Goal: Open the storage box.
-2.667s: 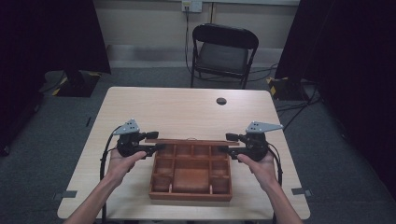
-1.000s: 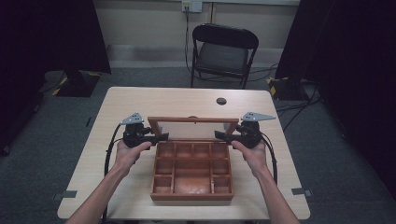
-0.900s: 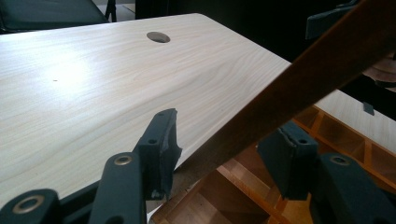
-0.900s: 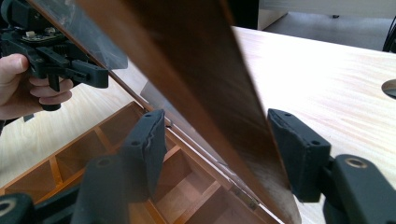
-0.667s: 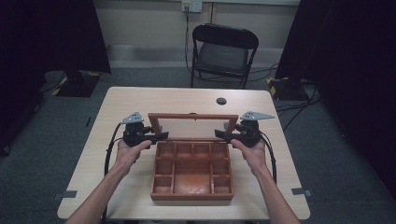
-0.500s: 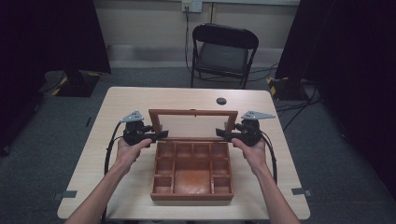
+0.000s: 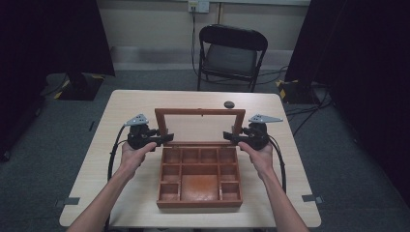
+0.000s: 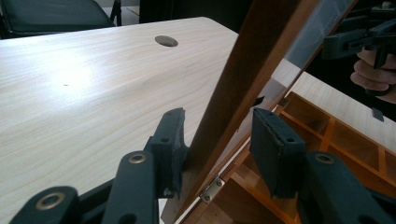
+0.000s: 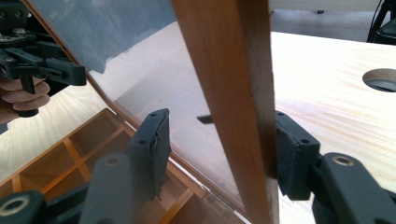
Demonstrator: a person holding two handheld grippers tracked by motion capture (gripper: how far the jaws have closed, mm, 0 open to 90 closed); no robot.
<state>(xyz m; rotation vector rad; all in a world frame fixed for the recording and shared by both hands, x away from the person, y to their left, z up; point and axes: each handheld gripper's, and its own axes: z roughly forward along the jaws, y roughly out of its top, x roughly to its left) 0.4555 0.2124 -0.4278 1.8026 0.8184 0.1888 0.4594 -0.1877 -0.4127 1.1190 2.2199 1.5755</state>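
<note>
Glass-paned lid (image 7: 199,126) stands near upright off the wooden compartment box (image 7: 199,180), long axis parallel to the table's (image 7: 121,111) far edge. Left gripper (image 7: 164,138) and right gripper (image 7: 228,137) straddle its side rails, jaws just closing, one pad touching each.

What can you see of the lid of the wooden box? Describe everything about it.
The lid is a reddish-brown wooden frame around a clear pane, through which the pale table shows. It stands raised, near upright, leaning slightly back, hinged by small metal hinges to the far edge of the compartmented box. The left tool straddles its left frame bar, the right tool its right bar; in each gripper view one pad touches the wood while the other stands off. Both tools' jaws have just been closing.
</note>
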